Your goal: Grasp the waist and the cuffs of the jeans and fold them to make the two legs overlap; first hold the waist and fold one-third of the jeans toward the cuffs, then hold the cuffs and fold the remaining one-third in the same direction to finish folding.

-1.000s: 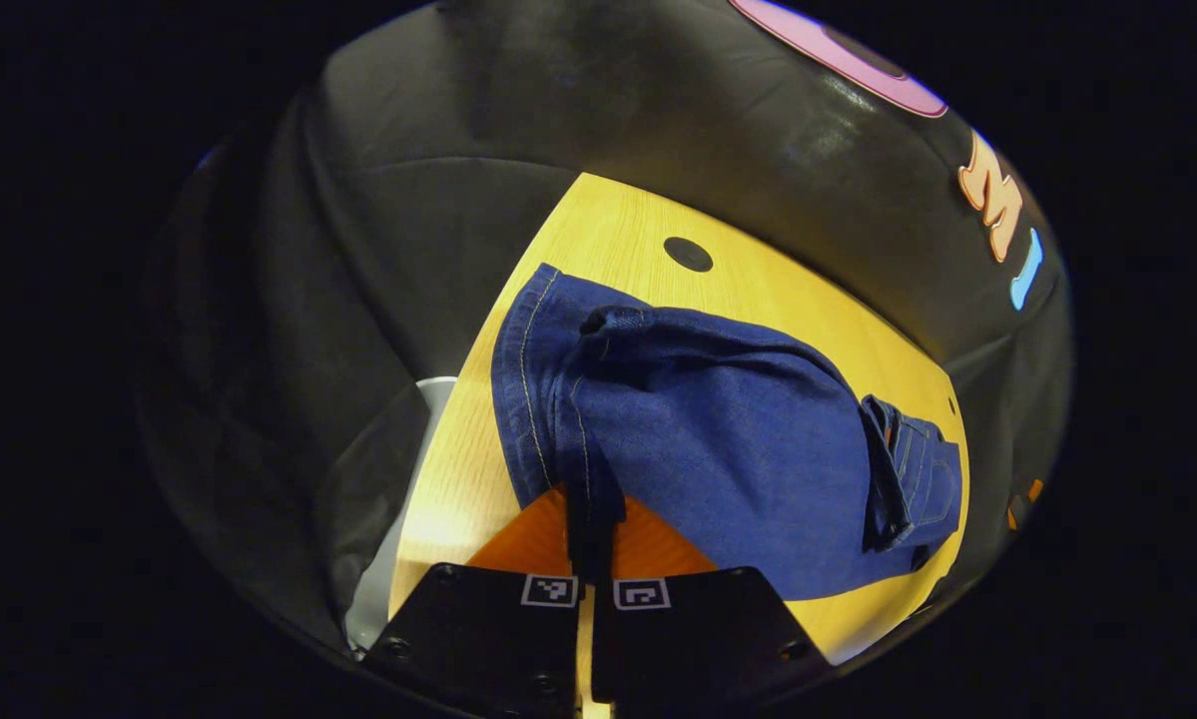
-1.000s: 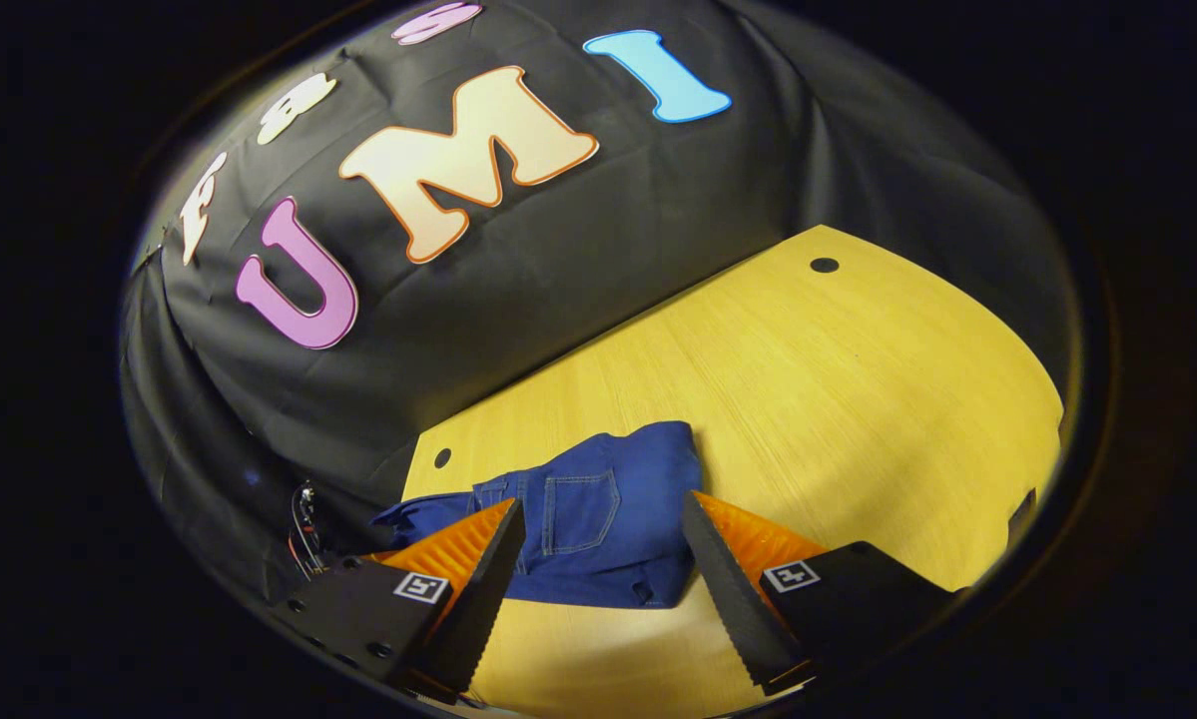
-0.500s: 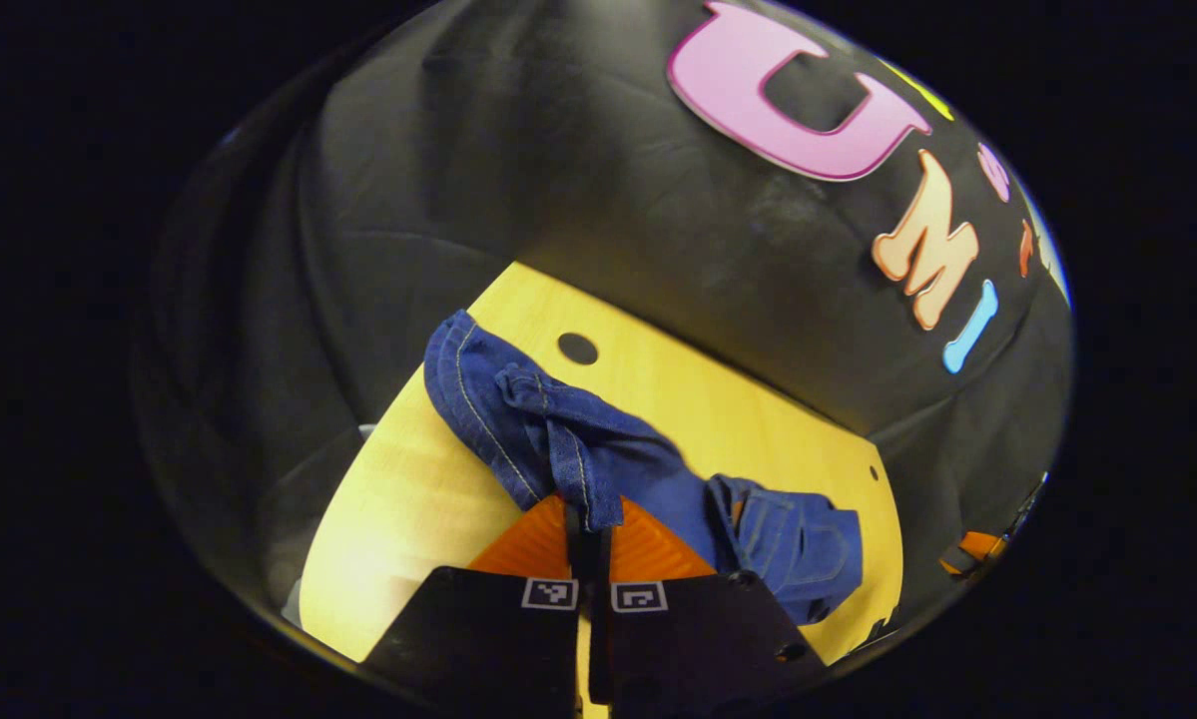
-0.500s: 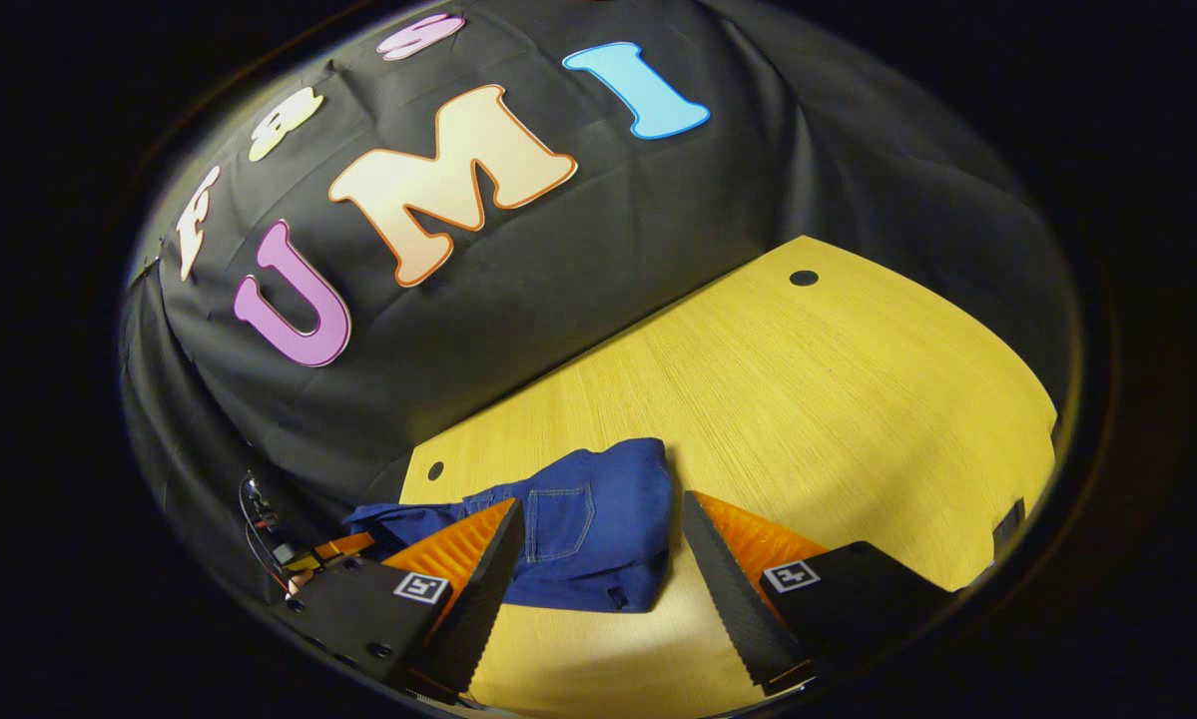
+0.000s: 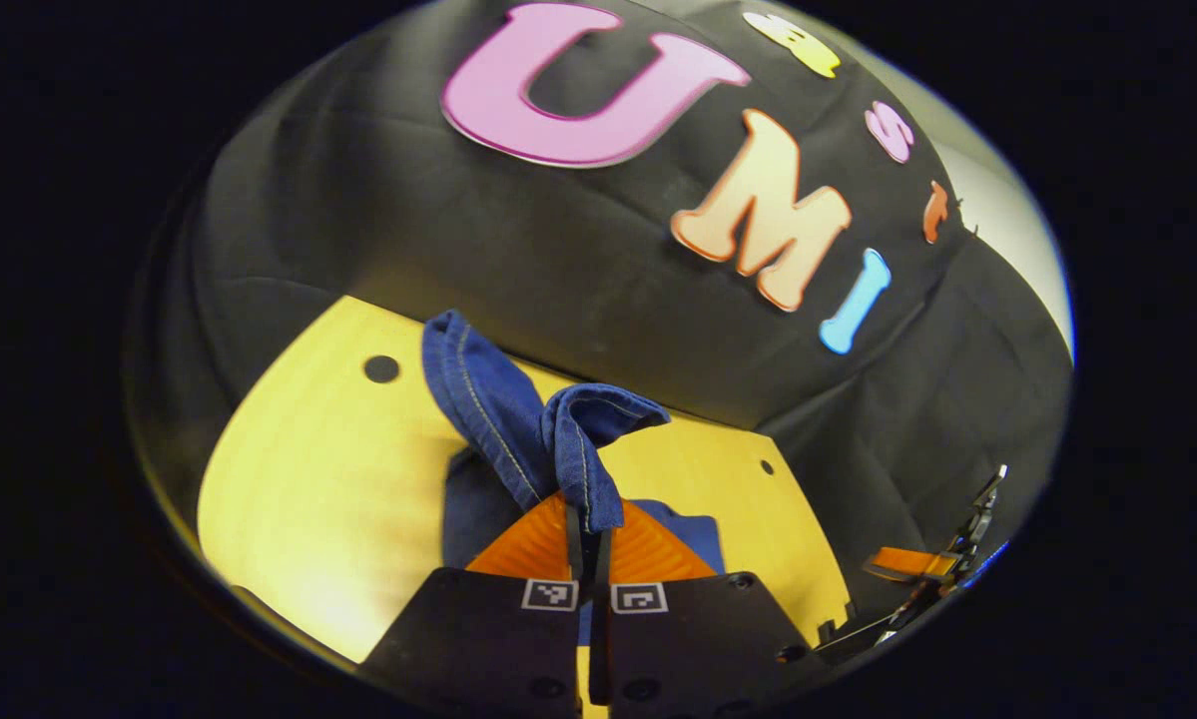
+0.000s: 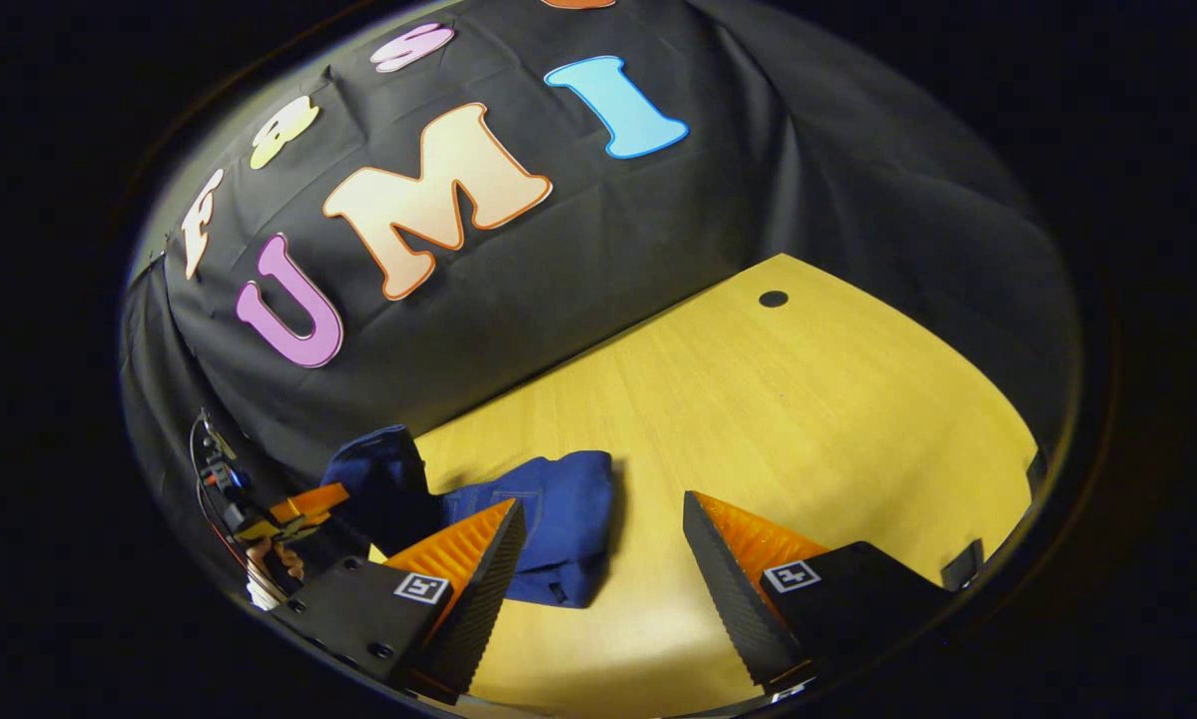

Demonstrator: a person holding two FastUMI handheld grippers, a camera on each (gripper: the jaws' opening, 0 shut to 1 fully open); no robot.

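Observation:
The dark blue jeans (image 5: 518, 429) are partly lifted off the wooden table (image 5: 308, 479). My left gripper (image 5: 588, 529) is shut on the cuffs, which stand up in a bunch in front of its camera, with the rest of the cloth lying below. In the right gripper view the folded waist part of the jeans (image 6: 558, 519) rests on the table (image 6: 758, 399), a back pocket facing up. My right gripper (image 6: 603, 559) stands open just above the table, its left finger beside the jeans' edge and nothing between the fingers. The left gripper (image 6: 289, 509) shows at far left holding the raised cloth.
The black cloth wall (image 6: 558, 250) closes off the table's back edge. Small dark holes (image 6: 773, 298) mark the tabletop corners, one also in the left gripper view (image 5: 381, 368). The other gripper (image 5: 917, 564) shows at the right edge of the left gripper view.
My left gripper has raised the cuffs higher and carried them over toward the waist part, so less cloth lies flat. The right gripper stayed open and drifted slightly right of the jeans.

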